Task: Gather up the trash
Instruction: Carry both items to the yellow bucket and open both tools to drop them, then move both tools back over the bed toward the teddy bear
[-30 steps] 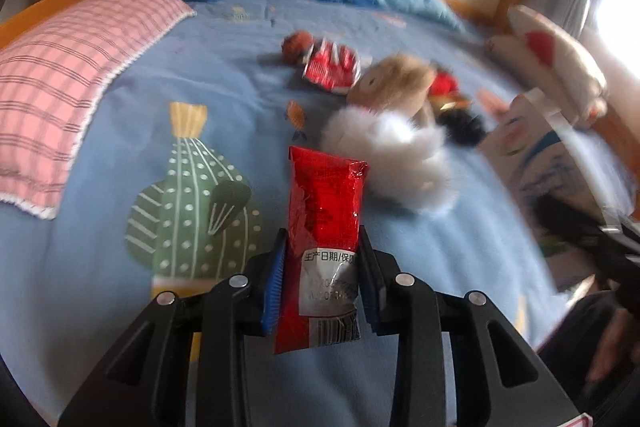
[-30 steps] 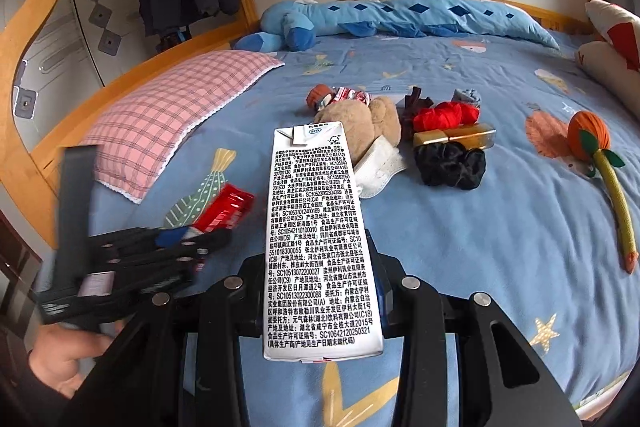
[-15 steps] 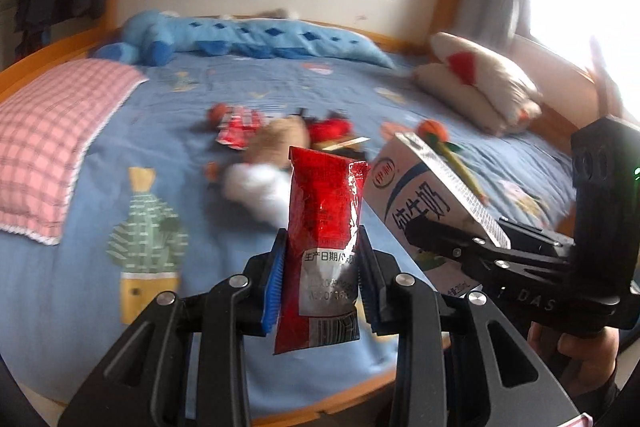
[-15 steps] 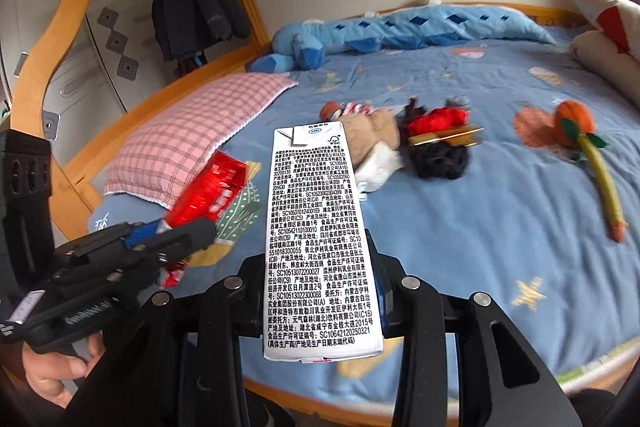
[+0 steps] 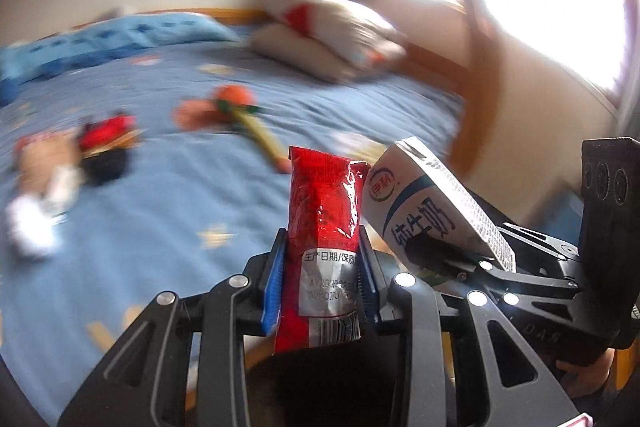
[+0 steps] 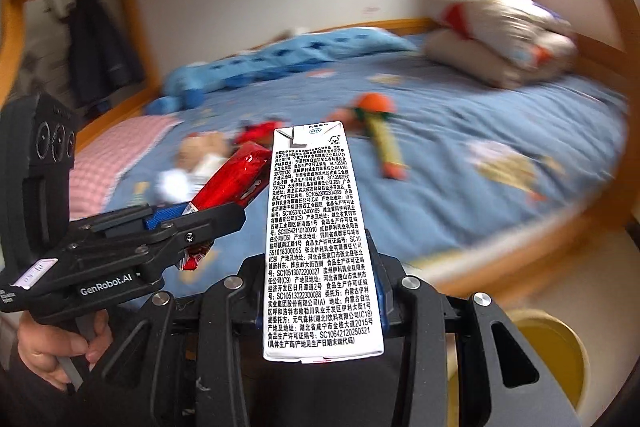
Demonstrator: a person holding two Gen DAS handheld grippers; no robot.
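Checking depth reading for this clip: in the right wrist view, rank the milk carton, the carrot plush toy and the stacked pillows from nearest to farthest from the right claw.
1. milk carton: clamped in the right claw, centre foreground.
2. carrot plush toy: lying mid-bed, slightly right of the carton's top.
3. stacked pillows: at the bed's far right corner, near the window.

Blue bed with pillows, toys

Wrapper left of carton
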